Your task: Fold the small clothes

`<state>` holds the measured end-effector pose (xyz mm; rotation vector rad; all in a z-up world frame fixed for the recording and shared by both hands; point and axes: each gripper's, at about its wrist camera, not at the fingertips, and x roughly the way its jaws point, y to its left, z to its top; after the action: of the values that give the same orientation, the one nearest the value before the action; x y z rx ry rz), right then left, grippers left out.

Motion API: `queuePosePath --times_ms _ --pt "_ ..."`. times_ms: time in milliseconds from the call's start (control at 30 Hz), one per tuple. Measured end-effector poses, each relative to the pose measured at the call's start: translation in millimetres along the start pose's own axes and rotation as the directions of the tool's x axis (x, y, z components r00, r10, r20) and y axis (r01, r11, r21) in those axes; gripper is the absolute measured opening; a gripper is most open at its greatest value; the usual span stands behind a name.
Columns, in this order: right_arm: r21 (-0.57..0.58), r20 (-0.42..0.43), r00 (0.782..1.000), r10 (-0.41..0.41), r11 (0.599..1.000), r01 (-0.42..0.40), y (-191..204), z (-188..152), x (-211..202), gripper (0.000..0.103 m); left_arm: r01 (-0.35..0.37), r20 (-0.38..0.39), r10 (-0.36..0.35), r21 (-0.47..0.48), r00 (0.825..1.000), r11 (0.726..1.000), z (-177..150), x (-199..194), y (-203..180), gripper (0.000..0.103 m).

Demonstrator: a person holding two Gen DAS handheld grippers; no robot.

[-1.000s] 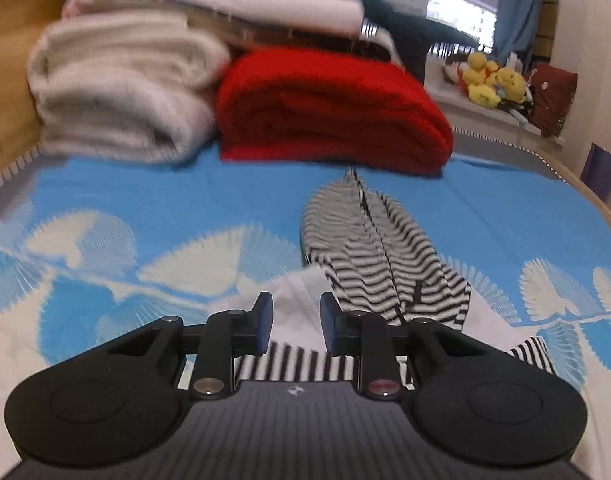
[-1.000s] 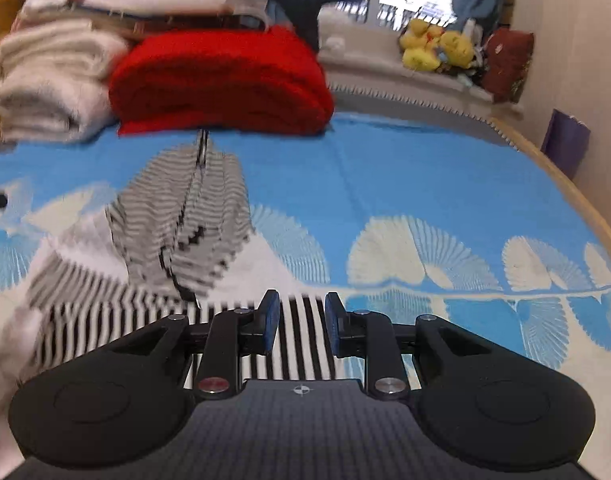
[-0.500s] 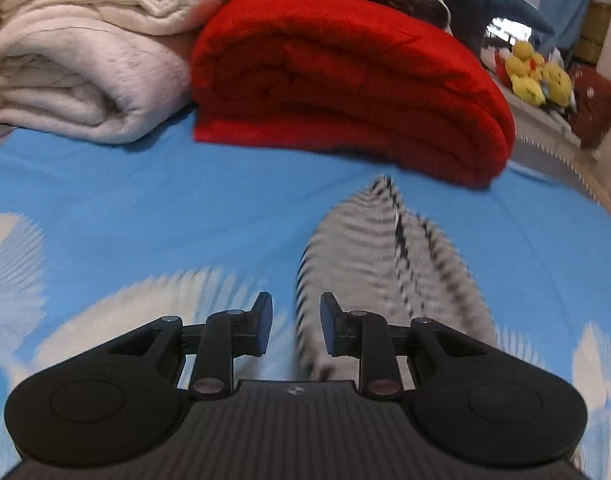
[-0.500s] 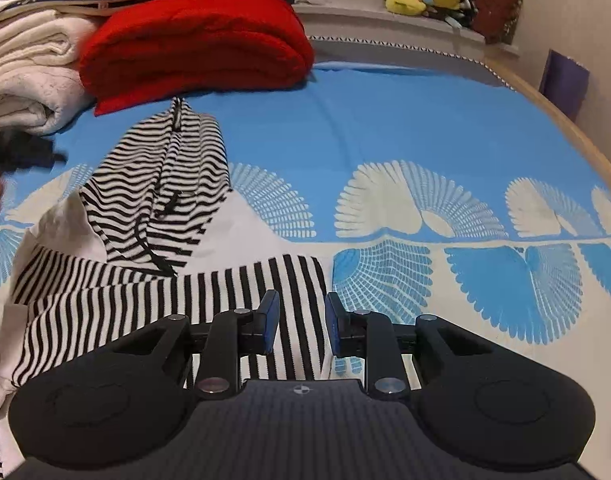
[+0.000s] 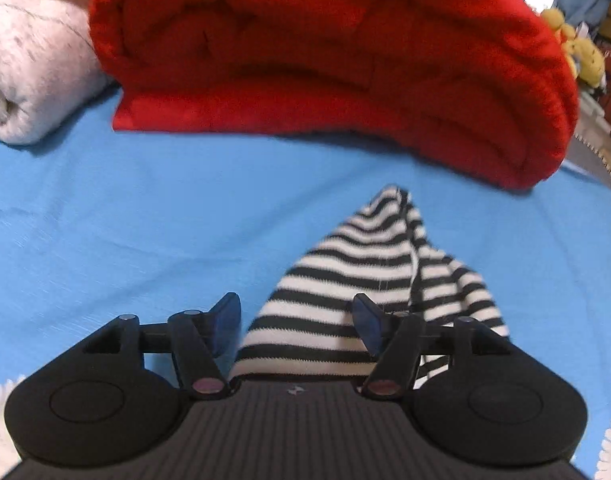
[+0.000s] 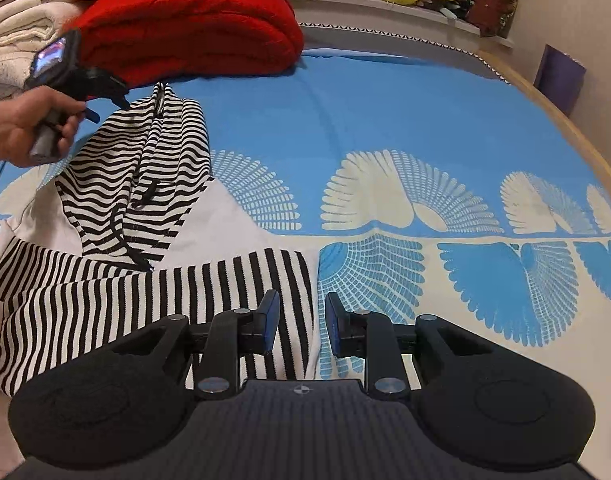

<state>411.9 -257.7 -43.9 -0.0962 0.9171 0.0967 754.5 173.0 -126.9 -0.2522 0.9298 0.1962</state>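
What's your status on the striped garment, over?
Left gripper open, straddling the striped hood tip. Right gripper open, above the striped hem edge. Garment flat on the blue bedsheet, unfolded. Red blanket close beyond the hood.

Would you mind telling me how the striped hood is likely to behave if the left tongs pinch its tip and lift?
The striped hood looks like soft knit and lies in folds, so it would probably droop from the open left tongs. It joins the rest of the garment, which would likely drag along. The knit probably grips well.
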Motion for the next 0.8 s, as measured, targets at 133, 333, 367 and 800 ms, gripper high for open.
queuePosePath --times_ms 133,333,367,800 --pt "-0.003 -0.005 1.000 0.006 1.000 -0.006 4 0 2 0.026 0.027 -0.008 -0.026 0.061 1.000 0.998 -8 -4 -8 0.003" --pt "0.011 0.013 1.000 0.010 1.000 -0.011 -1 5 -6 0.026 0.211 0.114 -0.245 0.248 0.963 0.945 -50 -121 -23 0.003" --pt "0.024 0.022 1.000 0.010 1.000 -0.011 -4 7 -9 0.026 0.245 0.117 -0.289 0.294 0.950 0.924 -68 -150 -25 0.003" --pt "0.233 0.186 0.982 0.022 0.970 -0.066 -39 4 -74 0.026 0.413 -0.114 -0.402 0.098 0.908 0.905 -314 -391 66 0.013"
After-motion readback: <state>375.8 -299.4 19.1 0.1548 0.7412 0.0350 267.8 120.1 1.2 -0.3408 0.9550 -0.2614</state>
